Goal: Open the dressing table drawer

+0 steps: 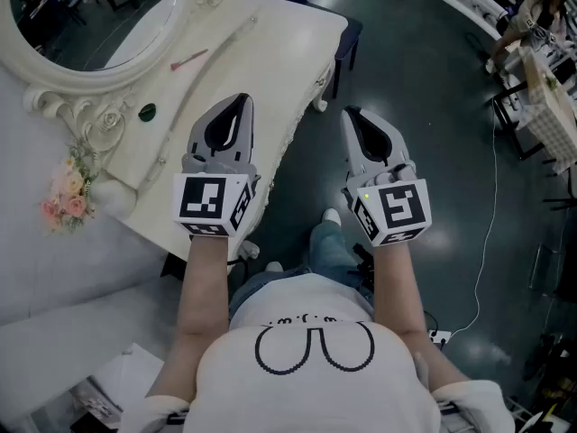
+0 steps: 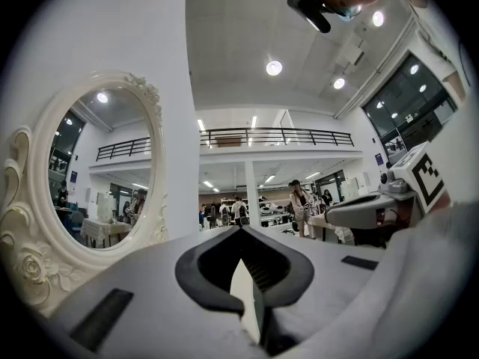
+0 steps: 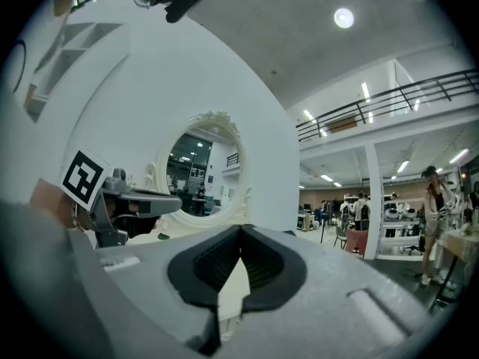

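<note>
Starting at the far left: the oval mirror and a little bunch of flowers sit at the back of the white dressing table, with a pink stick and a small green disc lying on its top. Nothing is done on the task yet, as far as I can judge. I see no drawer pulled out and neither tool touches the furniture. Now my left gripper: I hold it level above the near part of the table top, just inside the carved front edge, and its jaws are closed tip to tip with nothing between them. The drawer itself I cannot see from up here. My guess is that it sits under that front edge, tucked beneath the overhang, so it lies below and a bit to the right of my left tool, and I cannot make out a handle. Further right, my right gripper hovers over the dark floor, well clear of the table, level too, its jaws pressed together and empty. So everything is still ahead of me: come down to the table's front, find the handle, open a jaw onto it, grip and pull.
</note>
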Available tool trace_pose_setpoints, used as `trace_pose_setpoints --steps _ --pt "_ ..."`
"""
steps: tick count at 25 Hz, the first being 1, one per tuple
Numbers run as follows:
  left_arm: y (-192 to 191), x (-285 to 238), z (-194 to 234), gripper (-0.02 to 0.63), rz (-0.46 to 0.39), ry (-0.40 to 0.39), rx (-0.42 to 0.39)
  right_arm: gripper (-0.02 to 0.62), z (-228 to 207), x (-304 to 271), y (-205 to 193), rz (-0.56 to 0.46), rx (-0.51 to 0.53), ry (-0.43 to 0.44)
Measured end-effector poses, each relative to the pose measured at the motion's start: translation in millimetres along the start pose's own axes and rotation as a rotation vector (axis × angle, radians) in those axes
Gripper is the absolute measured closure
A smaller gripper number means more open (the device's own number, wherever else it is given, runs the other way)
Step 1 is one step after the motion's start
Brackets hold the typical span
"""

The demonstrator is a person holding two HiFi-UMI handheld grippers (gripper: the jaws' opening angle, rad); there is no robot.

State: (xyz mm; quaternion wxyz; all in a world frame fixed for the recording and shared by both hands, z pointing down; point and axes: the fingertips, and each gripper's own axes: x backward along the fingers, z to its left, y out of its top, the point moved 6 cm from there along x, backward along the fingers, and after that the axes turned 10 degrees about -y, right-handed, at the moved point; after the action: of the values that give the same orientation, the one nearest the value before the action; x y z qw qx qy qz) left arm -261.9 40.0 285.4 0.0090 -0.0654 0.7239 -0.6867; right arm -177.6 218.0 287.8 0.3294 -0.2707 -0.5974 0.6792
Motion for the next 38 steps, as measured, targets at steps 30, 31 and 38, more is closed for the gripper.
trace_pose_setpoints --steps 30,31,38 --pt "-34 -185 25 0.607 0.05 0.334 0.033 0.598 -164 -176 -42 0.026 0.016 0.331" --pt "-38 -188 33 0.607 0.054 0.343 0.039 0.598 -162 -186 -45 0.031 0.02 0.338" --pt "-57 -215 107 0.607 0.066 0.374 0.073 0.598 -144 -281 -54 0.061 0.033 0.388"
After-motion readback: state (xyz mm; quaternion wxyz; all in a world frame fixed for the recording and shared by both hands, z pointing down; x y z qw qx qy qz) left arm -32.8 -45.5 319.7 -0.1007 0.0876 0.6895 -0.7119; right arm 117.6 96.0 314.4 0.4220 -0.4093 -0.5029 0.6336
